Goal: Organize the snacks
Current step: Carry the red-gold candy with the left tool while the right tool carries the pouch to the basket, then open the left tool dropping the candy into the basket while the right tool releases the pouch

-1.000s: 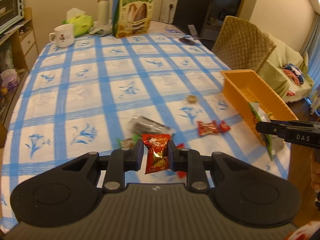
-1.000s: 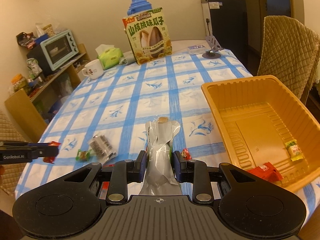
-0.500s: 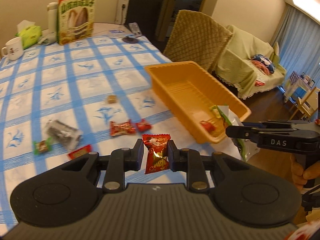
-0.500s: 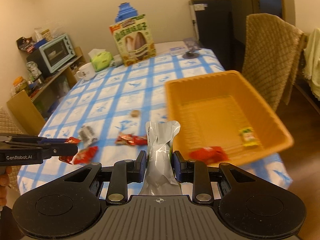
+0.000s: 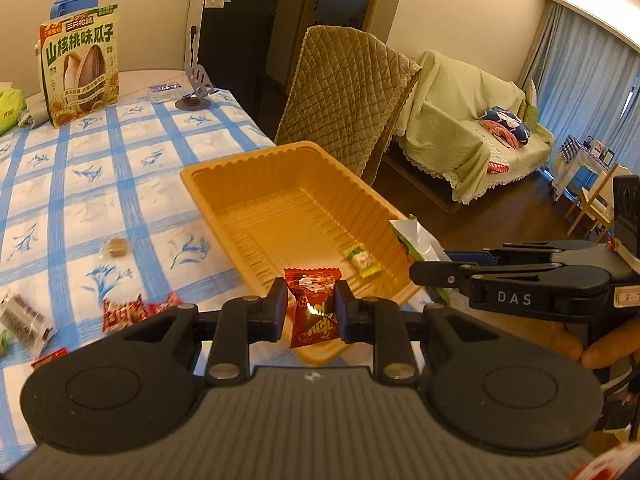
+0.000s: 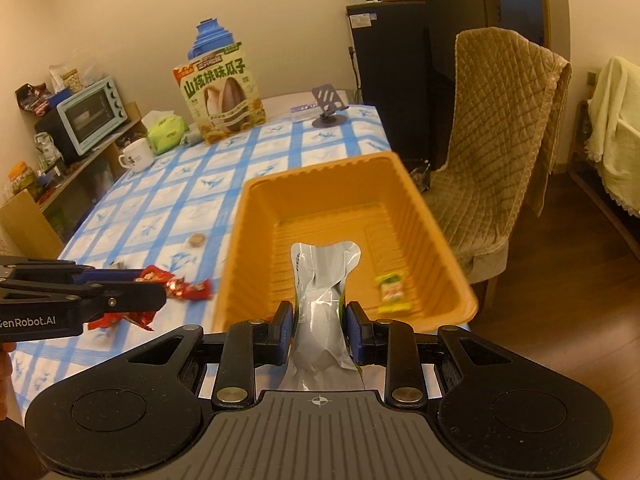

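The left gripper [image 5: 311, 307] squeezes a small red snack packet [image 5: 313, 307] with shiny print on it. It holds the packet up in the air, over the near end of the orange tray [image 5: 240, 222].

The right gripper [image 6: 320, 322] pinches a silver pouch [image 6: 322, 304] – plain and shiny on this side, with a bit of green at its edges. The pouch sticks up from the jaws and is also above the near end of the tray.

The tray sits at the right edge of the table [image 5: 84, 184], near the front corner. It is deep, with ribbed walls. Inside lies one small yellow-green sweet [image 5: 362, 260], close to the right wall.

More snacks lie on the blue checked cloth to the left of the tray – two red wrapped sweets [image 5: 136, 312], a brown square sweet [image 5: 116, 249] and a dark clear packet [image 5: 24, 320] by the left edge of the picture.

A big bag of sunflower seeds [image 5: 80, 66] stands at the far end of the table.
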The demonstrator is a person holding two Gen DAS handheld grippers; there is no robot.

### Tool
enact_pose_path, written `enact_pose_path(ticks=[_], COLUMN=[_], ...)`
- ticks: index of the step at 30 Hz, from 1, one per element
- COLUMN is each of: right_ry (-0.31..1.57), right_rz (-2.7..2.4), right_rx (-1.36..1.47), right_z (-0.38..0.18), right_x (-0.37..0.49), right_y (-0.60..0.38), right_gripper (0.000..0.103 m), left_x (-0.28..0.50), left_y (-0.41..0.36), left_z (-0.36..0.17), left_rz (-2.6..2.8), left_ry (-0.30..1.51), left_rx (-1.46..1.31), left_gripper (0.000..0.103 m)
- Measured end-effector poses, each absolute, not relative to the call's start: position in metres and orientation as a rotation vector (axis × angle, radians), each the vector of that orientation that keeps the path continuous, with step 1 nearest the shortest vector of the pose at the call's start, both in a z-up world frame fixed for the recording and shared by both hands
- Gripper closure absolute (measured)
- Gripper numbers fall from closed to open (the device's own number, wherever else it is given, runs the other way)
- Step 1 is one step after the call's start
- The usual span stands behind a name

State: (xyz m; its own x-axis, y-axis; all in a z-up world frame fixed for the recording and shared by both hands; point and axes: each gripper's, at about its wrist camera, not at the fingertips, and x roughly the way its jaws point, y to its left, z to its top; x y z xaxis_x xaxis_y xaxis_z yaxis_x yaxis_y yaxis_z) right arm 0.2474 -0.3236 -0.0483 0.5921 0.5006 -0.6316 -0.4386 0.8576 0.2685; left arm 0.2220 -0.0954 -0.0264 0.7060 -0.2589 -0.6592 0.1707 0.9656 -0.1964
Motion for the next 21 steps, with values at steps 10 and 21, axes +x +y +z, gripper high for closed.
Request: enact_pose_path(ticks=[10, 21], right_ry=[0.756, 0.792], right_rz=[0.590, 0.603], right_rx=[0.091, 0.090], right_z=[-0.054, -0.070], right_x=[0.296, 0.330], right_y=[-0.326, -0.320], right_gripper=[0.074, 0.074], left_x=[0.270, 0.313], left_y=[-0.118, -0.127], left_z=[-0.034, -0.056], left_rz=[-0.173, -0.129], left_ry=[0.759, 0.814], left_rx=[-0.116, -0.110], left_gripper=[0.081, 0.081])
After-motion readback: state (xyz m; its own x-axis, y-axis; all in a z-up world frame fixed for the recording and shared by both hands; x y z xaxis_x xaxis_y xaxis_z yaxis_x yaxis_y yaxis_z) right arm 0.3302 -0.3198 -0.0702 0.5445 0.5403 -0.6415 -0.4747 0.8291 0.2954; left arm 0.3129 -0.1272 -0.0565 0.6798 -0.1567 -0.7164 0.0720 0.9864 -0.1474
